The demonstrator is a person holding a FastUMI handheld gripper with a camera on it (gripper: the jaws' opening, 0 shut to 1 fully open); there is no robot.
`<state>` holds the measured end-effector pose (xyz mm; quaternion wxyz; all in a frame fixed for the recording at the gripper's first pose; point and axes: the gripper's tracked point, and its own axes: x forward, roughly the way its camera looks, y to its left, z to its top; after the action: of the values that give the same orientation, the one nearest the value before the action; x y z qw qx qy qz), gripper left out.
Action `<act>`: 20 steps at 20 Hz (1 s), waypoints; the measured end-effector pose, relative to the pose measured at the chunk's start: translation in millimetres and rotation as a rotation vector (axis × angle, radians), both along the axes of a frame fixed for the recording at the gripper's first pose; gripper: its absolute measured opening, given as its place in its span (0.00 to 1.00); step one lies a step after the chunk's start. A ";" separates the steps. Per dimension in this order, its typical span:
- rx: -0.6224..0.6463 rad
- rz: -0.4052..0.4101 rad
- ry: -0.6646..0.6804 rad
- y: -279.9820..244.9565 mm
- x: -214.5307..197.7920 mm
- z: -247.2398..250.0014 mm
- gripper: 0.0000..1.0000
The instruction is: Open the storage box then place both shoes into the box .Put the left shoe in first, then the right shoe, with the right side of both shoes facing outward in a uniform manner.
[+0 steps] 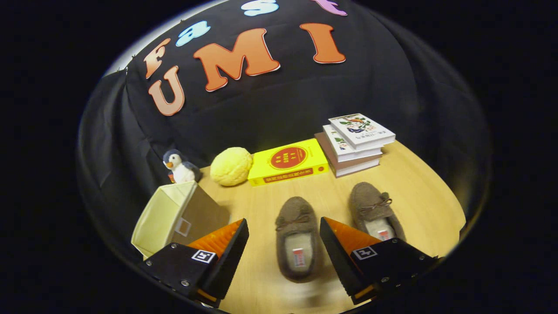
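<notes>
- The gripper (284, 226) hangs above the wooden table (418, 192), its fingers (226, 244) spread wide with nothing held between them.
- One brown slipper (297, 235) lies on the table in the gap between the fingers, toe pointing to the far side, heel near; its pale lining with a small tag shows.
- The second brown slipper (371, 208) lies just right of the first, apart from it, also toe far; its heel end is partly hidden behind the right finger.
- The storage box (174, 216), a cream fabric box with brown side, stands at the left of the table, just beyond the left finger. Whether it has a lid I cannot tell.
- Far behind the box a toy penguin (178, 166) stands at the table's edge against the black cloth wall.
- Right of the penguin sits a yellow ball-like plush (231, 166), touching or nearly touching a yellow book (288, 162) lying flat.
- At the far right is a stack of books (355, 144), beyond the second slipper.
</notes>
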<state>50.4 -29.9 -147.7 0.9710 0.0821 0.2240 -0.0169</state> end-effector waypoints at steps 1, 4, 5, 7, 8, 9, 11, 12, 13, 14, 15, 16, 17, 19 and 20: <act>-0.032 -0.009 0.003 -7.4 1.9 -6.2 0.98; -0.086 0.004 0.030 -13.4 5.2 -30.4 0.98; -0.096 0.011 0.045 -12.6 6.9 -39.6 0.97; -0.097 0.023 0.070 -13.6 10.3 -53.3 0.94; -0.097 0.025 0.082 -15.1 11.7 -61.1 0.93; -0.098 0.018 0.097 -17.1 13.7 -71.2 0.89; -0.080 0.013 0.134 -19.3 14.7 -87.6 0.83; -0.070 0.015 0.151 -18.9 15.3 -93.8 0.80; -0.069 0.016 0.164 -16.2 16.4 -101.1 0.75; -0.076 0.022 0.178 -17.2 17.2 -107.9 0.70; -0.077 0.031 0.186 -17.7 17.4 -110.2 0.58; -0.066 0.041 0.178 -13.7 18.4 -107.2 0.51; -0.064 0.042 0.176 -11.8 19.2 -107.2 0.37; -0.077 0.015 0.177 -14.4 20.9 -109.0 0.09; -0.061 0.019 0.176 -10.7 20.9 -107.7 0.04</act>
<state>71.2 -40.6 -255.4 0.9496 0.0486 0.3089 -0.0215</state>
